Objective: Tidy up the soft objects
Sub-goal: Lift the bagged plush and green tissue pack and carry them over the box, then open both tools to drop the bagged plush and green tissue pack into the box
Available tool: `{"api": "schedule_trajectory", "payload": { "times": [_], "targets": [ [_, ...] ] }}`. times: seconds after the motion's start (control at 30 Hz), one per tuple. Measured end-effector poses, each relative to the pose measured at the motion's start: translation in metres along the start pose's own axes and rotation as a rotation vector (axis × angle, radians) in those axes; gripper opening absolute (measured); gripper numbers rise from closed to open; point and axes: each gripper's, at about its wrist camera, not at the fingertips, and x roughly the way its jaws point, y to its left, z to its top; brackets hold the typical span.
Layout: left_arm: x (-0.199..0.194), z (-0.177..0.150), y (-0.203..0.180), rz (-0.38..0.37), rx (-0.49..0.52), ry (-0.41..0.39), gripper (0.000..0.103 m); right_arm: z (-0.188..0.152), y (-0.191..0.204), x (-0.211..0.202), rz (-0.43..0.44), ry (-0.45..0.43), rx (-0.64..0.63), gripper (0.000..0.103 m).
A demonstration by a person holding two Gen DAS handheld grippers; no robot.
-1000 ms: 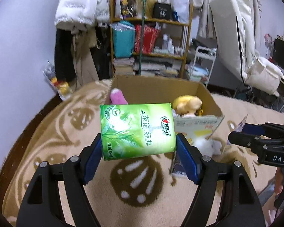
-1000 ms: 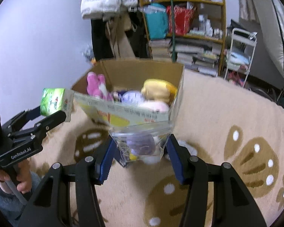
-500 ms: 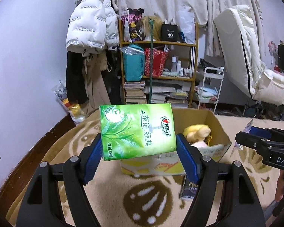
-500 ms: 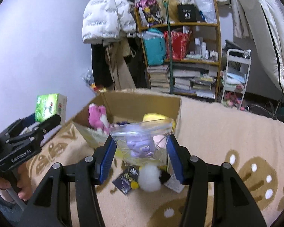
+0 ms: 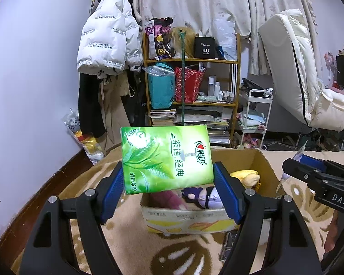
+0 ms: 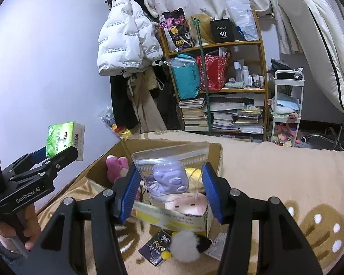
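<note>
We hold both items up over the cardboard box [image 5: 208, 215], prob to drop them in w/ the plush toys. Left claw [image 5: 167, 181] is clamped on the green tissue pack [image 5: 165, 158], box at 6 o'clock. Right claw [image 6: 169, 190] is clamped on the clear zip bag [image 6: 169, 171] w/ purple toy, box just behind.

Both fisheye views ride low behind their own claws, facing the bookshelf [image 5: 190, 87] wall across the rug, close to the cardboard box [image 5: 267, 171]. The left view sits left of the box, the right view nearer its front. The 2 share box, shelf and white jacket [image 6: 126, 39].
</note>
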Motion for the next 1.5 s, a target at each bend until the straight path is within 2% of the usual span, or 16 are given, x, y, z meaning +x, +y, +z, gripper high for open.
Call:
{"api": "schedule_trajectory", "payload": {
  "times": [0.27, 0.7, 0.93, 1.07, 1.2, 1.33, 1.4, 1.47, 1.5],
  "targets": [
    [0.018, 0.003, -0.003, 0.001, 0.028, 0.013, 0.075, 0.003, -0.002, 0.006, -0.003, -0.014, 0.009, 0.058],
    [0.054, -0.021, -0.007, -0.014, 0.035, 0.125, 0.075, -0.008, -0.008, 0.035, 0.012, 0.056, 0.013, 0.058],
    [0.061, -0.028, -0.011, -0.019, 0.048, 0.147, 0.075, -0.01, -0.012, 0.039, 0.02, 0.067, 0.028, 0.059],
    [0.065, -0.03, -0.007, -0.007, 0.039, 0.161, 0.076, -0.011, -0.016, 0.04, 0.012, 0.062, 0.035, 0.059],
    [0.068, -0.031, -0.004, 0.039, 0.037, 0.165, 0.076, -0.014, -0.017, 0.044, 0.023, 0.079, 0.04, 0.059],
    [0.068, -0.031, -0.003, 0.039, 0.038, 0.166, 0.076, -0.016, -0.016, 0.048, 0.012, 0.096, 0.03, 0.059],
    [0.068, -0.031, -0.002, 0.034, 0.037, 0.171, 0.076, -0.017, -0.016, 0.048, 0.018, 0.105, 0.034, 0.06],
    [0.067, -0.032, -0.001, 0.029, 0.036, 0.179, 0.076, -0.017, -0.017, 0.049, 0.017, 0.111, 0.043, 0.068],
    [0.067, -0.033, -0.001, 0.028, 0.036, 0.184, 0.077, -0.017, -0.017, 0.048, 0.016, 0.11, 0.046, 0.069]
  ]
}}
